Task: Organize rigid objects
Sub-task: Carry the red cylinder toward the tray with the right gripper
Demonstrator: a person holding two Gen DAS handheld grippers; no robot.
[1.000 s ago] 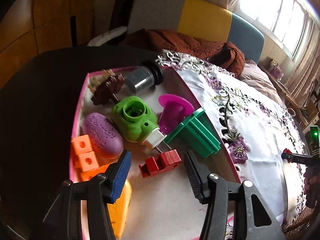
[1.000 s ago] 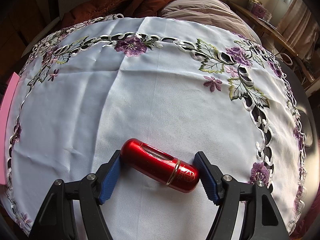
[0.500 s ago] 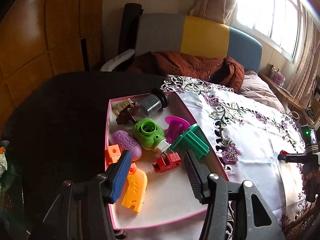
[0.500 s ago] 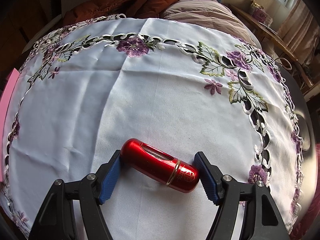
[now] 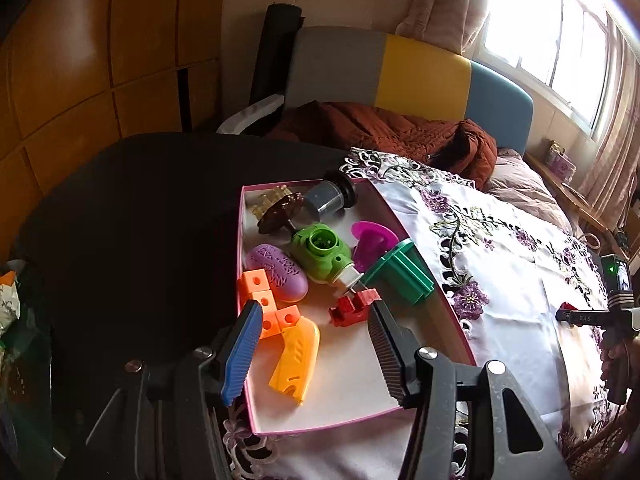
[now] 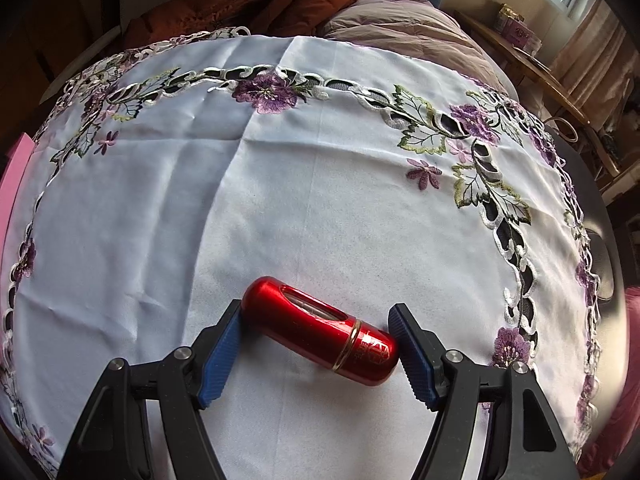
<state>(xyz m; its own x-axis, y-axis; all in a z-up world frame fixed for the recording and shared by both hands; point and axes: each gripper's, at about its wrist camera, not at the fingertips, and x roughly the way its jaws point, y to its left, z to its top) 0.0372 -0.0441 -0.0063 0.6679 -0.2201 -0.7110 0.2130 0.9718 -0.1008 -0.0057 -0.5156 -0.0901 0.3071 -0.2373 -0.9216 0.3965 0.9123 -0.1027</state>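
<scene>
An embroidered white tablecloth (image 6: 320,208) is spread beside a window (image 5: 552,40); the red capsule (image 6: 320,330) is clamped lengthwise by the right gripper (image 6: 316,354), while the left gripper (image 5: 308,348) is held apart, empty, over the pink tray (image 5: 360,412).

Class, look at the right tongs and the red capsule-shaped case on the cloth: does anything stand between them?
Nothing visible does. The red case lies on the embroidered cloth between the two pads of the right tongs, with only bare cloth around it.
</scene>
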